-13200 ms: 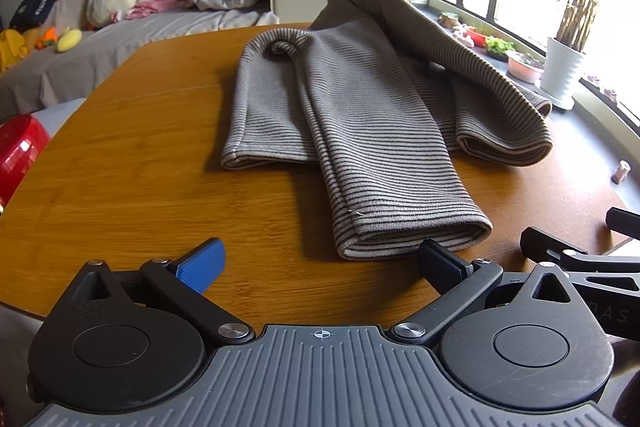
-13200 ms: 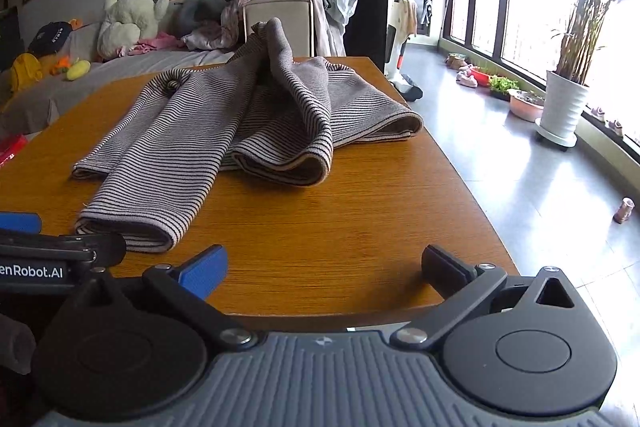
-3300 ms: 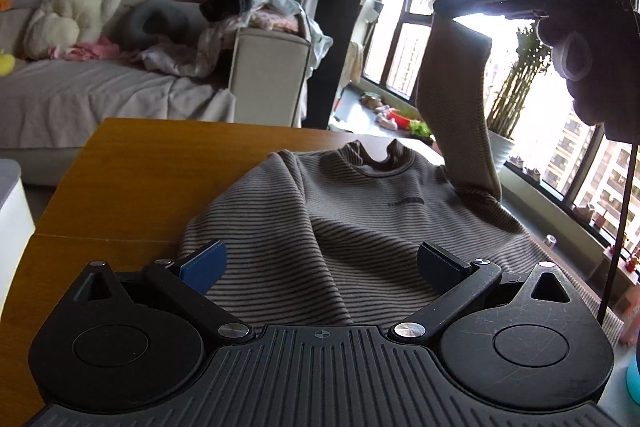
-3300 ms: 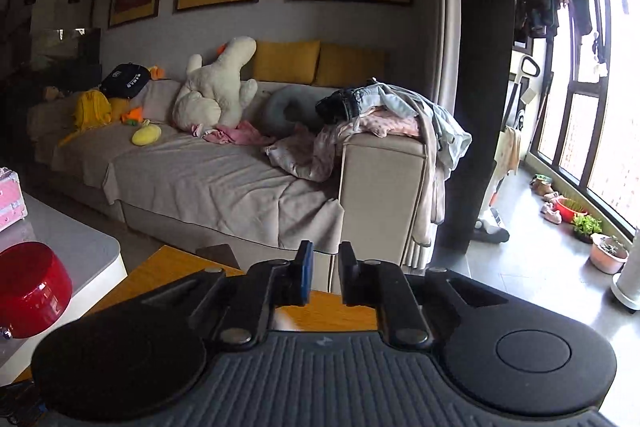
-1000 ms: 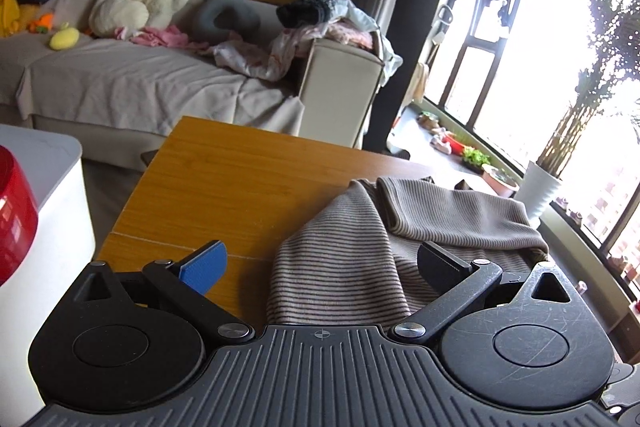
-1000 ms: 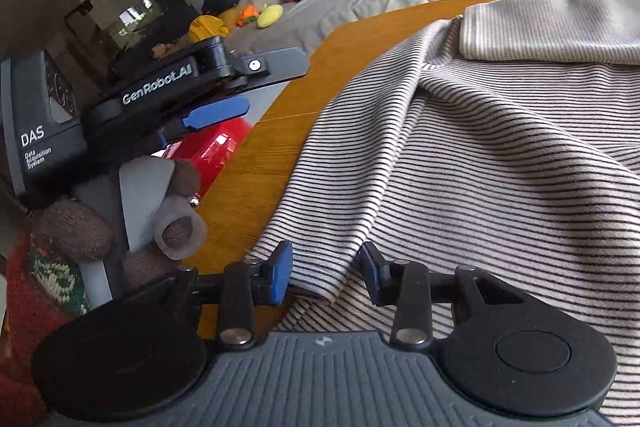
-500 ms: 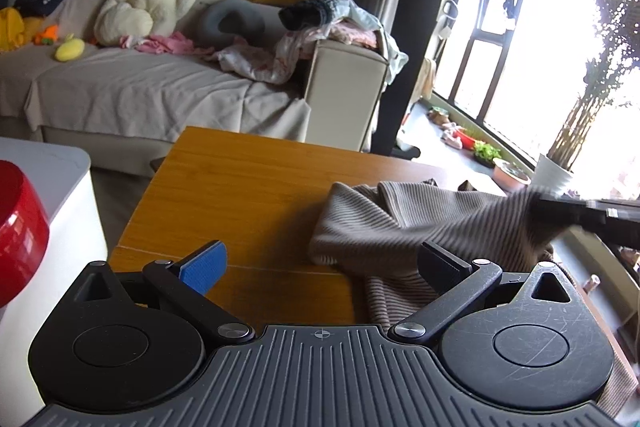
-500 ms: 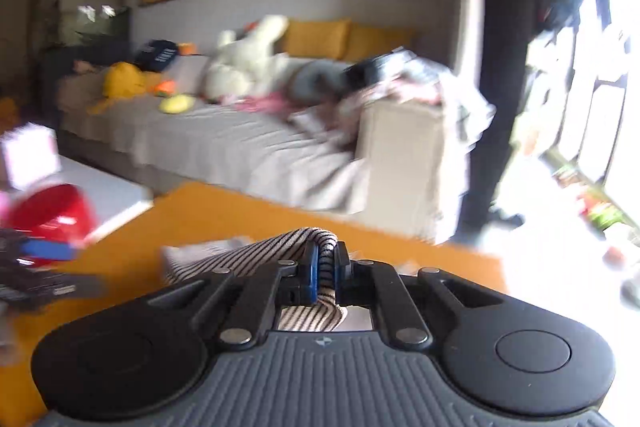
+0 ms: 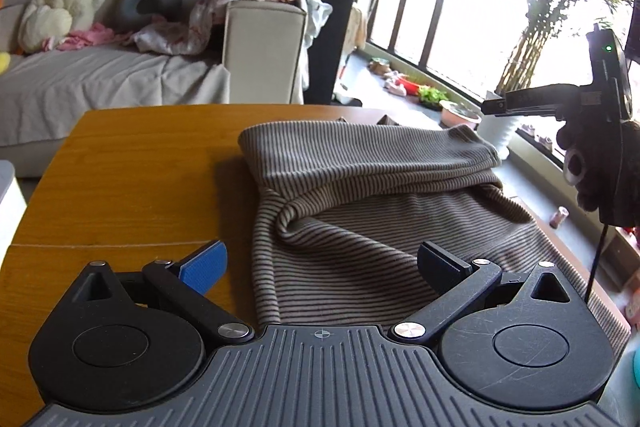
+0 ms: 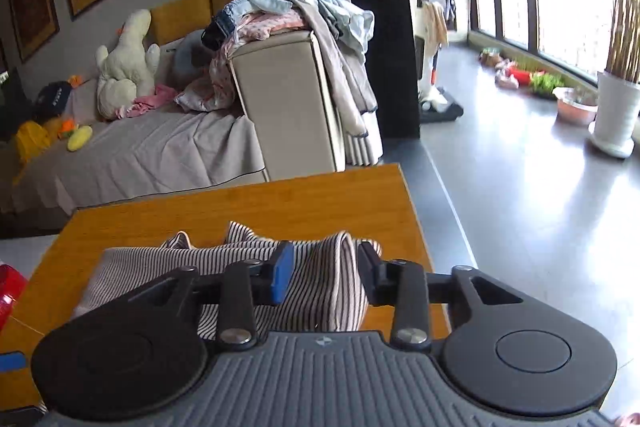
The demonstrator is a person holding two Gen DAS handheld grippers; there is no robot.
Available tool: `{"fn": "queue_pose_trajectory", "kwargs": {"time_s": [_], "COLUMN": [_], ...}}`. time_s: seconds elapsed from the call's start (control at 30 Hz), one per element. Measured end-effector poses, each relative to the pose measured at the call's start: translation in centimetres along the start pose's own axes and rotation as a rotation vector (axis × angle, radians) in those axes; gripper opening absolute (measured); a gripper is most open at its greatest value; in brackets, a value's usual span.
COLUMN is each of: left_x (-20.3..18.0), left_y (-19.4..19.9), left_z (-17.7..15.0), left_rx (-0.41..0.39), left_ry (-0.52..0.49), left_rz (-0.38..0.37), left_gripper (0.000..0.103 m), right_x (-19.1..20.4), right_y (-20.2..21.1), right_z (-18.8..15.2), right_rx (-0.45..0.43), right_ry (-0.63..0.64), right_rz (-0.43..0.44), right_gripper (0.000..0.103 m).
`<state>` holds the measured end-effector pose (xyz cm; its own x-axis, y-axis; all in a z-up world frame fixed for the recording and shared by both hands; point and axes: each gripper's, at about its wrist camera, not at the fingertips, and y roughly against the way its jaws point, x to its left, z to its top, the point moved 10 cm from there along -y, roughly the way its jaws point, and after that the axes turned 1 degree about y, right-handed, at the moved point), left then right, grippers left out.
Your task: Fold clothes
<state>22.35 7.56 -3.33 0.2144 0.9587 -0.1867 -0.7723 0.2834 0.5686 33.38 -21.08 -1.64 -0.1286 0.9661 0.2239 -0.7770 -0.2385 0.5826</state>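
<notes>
A grey-brown striped sweater (image 9: 360,211) lies on the wooden table (image 9: 132,163), with a folded part laid across its far end. My left gripper (image 9: 322,263) hovers open over the sweater's near part, nothing pressed between its fingers. In the left wrist view my right gripper (image 9: 490,105), held by a gloved hand (image 9: 592,163), hangs just above the fold's right end, clear of the cloth. In the right wrist view the right gripper (image 10: 324,273) has its jaws opening; a fold of the sweater (image 10: 152,267) sits loose between the pads.
Beyond the table (image 10: 240,203) stands a grey sofa (image 9: 100,79) with a plush toy (image 9: 64,15) and a pile of clothes (image 10: 288,15) on its armrest. A potted plant (image 10: 616,115) stands by the window at right. A red object (image 10: 8,287) is at the left edge.
My right gripper shut on the sweater's edge, swung it over to the right side and has now opened off it. The left gripper shifted sideways over the sweater.
</notes>
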Motion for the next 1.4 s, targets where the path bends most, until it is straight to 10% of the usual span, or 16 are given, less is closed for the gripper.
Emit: {"fn": "queue_pose_trajectory", "kwargs": {"time_s": [0.07,0.13,0.27,0.4,0.7,0.87,1.4], "left_x": [-0.4,-0.8,-1.9,-2.7,-2.7,-2.3,-1.2], "left_y": [-0.9,-1.6,-2.6,-3.5,-10.7,-10.9,-11.0], "left_z": [-0.1,-0.2,-0.3,1.0,4.0,3.7,3.8], "left_rx": [0.015,0.029,0.048,0.030,-0.018,-0.012,0.004], "left_ry": [0.002,0.000,-0.030,-0.048,-0.060,-0.052,-0.028], "left_rz": [0.000,-0.006,-0.010,-0.005,0.006,0.018,0.066], "left_gripper": [0.103,0.103,0.103,0.103,0.103,0.103,0.103], "right_x": [-0.2,0.1,0.8,-1.3,-0.8,3.2,3.9], "right_y": [-1.2,-1.5,0.0,-2.0,1.7,3.4,-4.1], "right_z": [-1.5,-2.0,0.0,-2.4,-2.6,-1.7,-3.1], "right_rx": [0.036,0.028,-0.088,0.013,-0.112,-0.159,-0.065], "right_ry": [-0.010,0.002,0.020,-0.004,0.089,0.030,0.062], "right_rz": [-0.009,-0.007,0.015,-0.050,-0.176,0.048,0.111], "right_gripper": [0.049,0.019,0.016,0.017,0.053,0.071,0.076]}}
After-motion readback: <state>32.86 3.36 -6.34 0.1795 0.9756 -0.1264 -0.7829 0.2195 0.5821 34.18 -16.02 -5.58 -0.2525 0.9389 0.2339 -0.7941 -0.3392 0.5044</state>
